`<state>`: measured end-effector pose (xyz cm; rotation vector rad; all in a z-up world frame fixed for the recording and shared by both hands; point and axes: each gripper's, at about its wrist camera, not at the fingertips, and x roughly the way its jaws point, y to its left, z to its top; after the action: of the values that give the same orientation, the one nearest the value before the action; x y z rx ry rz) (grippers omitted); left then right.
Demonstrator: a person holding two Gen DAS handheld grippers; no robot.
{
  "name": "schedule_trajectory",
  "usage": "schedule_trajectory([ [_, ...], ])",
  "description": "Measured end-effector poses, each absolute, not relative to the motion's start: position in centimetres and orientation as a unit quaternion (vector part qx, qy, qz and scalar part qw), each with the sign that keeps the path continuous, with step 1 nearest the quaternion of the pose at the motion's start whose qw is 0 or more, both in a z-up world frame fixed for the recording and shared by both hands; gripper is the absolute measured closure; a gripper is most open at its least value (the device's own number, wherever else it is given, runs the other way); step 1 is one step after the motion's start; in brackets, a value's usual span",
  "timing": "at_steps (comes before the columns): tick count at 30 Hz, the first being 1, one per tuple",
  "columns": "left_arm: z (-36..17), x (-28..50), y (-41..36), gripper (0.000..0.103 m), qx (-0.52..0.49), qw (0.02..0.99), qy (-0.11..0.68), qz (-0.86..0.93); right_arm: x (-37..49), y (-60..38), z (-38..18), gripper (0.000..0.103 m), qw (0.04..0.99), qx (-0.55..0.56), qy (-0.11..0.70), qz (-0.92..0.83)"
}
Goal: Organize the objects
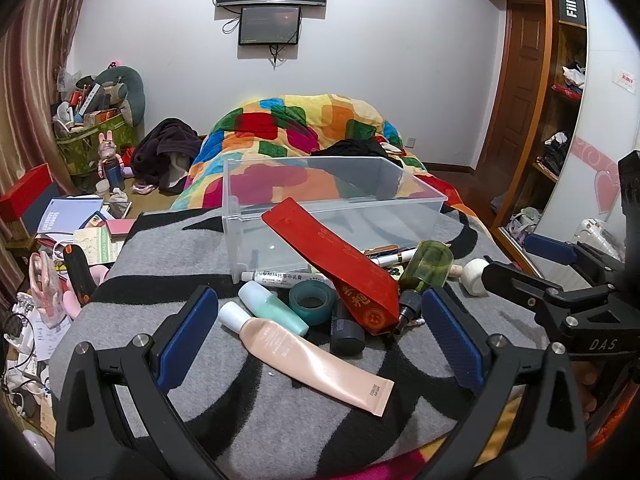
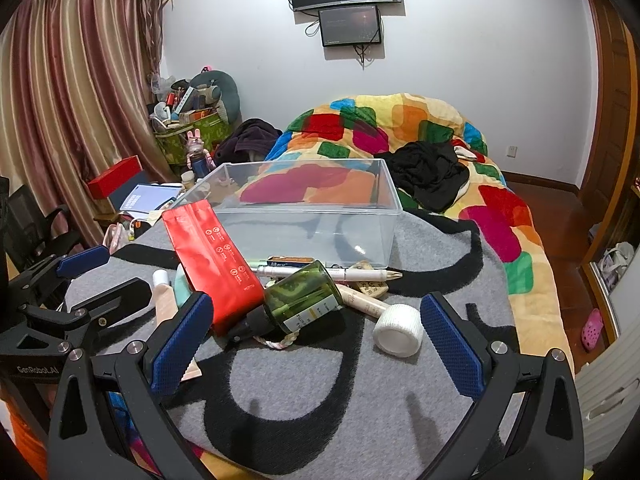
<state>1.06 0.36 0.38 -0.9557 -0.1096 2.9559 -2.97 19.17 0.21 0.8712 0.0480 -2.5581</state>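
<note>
A clear plastic bin (image 1: pixel 320 204) (image 2: pixel 304 208) sits empty on a grey and black blanket. In front of it lies a pile: a red pouch (image 1: pixel 340 268) (image 2: pixel 216 260), a green bottle (image 1: pixel 426 268) (image 2: pixel 304 296), a beige tube (image 1: pixel 316 364), a mint bottle (image 1: pixel 276 308), a teal tape roll (image 1: pixel 312 300), a white tape roll (image 2: pixel 400 330) and a white pen (image 2: pixel 332 274). My left gripper (image 1: pixel 320 340) is open over the beige tube. My right gripper (image 2: pixel 316 340) is open just before the green bottle.
A colourful quilt (image 2: pixel 420 132) with black clothes (image 2: pixel 432 172) covers the bed behind the bin. Clutter, books and a red box (image 1: pixel 24 196) lie on the floor at left. A wooden wardrobe (image 1: pixel 560 120) stands at right.
</note>
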Motion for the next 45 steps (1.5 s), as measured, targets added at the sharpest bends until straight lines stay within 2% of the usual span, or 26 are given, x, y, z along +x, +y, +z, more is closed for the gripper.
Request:
schedule_trajectory([
  [45,0.39,1.47,-0.23,0.000,-0.314,0.036,-0.056,0.947,-2.28,18.33,-0.14,0.000,0.231,0.323,0.014,-0.918],
])
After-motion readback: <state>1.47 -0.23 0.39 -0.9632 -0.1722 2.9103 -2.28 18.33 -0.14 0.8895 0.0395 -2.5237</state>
